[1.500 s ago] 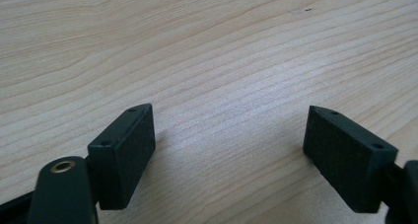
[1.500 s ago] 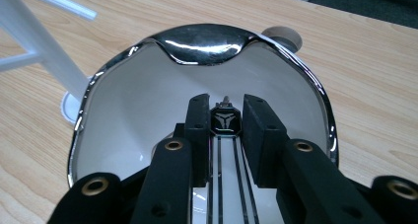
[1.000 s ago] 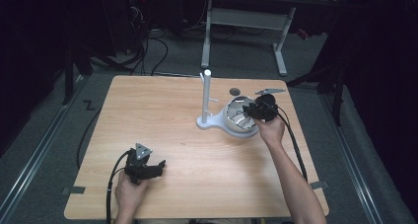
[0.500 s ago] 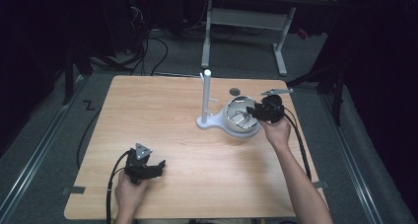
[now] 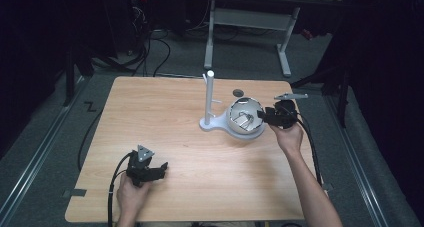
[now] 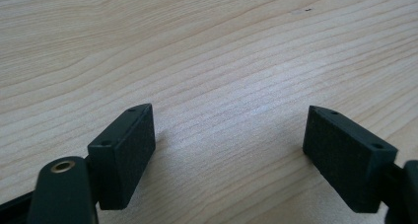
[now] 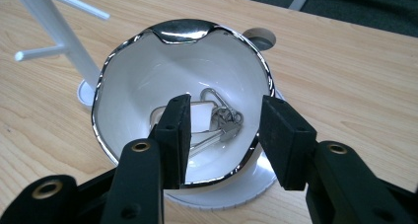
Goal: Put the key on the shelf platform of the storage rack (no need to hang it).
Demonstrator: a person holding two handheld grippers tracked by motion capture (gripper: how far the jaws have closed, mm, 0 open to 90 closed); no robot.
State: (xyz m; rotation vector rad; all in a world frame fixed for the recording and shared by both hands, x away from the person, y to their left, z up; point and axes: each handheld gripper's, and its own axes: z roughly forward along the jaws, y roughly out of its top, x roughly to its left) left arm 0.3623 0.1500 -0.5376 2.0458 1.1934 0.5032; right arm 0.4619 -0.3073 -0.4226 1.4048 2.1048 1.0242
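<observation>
High view, change: over the last second the right gripper [image 5: 266, 116] has shifted a little toward the table's right edge and now sits at the right rim of the bowl [image 5: 239, 107]; the left gripper [image 5: 156, 170] has not moved.
High view, meaning: judged as a final line-up before reaching into the bowl; nothing is lifted yet.
High view, layout: the bowl stands on the round base of a white stand [image 5: 209, 99], right of centre on the wooden table [image 5: 150, 117]. The left gripper rests near the front left corner, well apart from the bowl.
Left gripper view, tool: jaws spread wide, nothing between them, bare tabletop [image 6: 207, 51] beneath.
Right gripper view, tool: right gripper [image 7: 222, 135] released, jaws apart and empty, held just above the near rim.
Right gripper view, object: the bowl [image 7: 128, 81] is white inside with a wavy chrome rim. A metal clip [image 7: 217, 120] with wire loops lies at its bottom, between the jaws in line of sight, untouched.
Right gripper view, surroundings: the stand [image 7: 54, 31] rises behind the bowl at left.
</observation>
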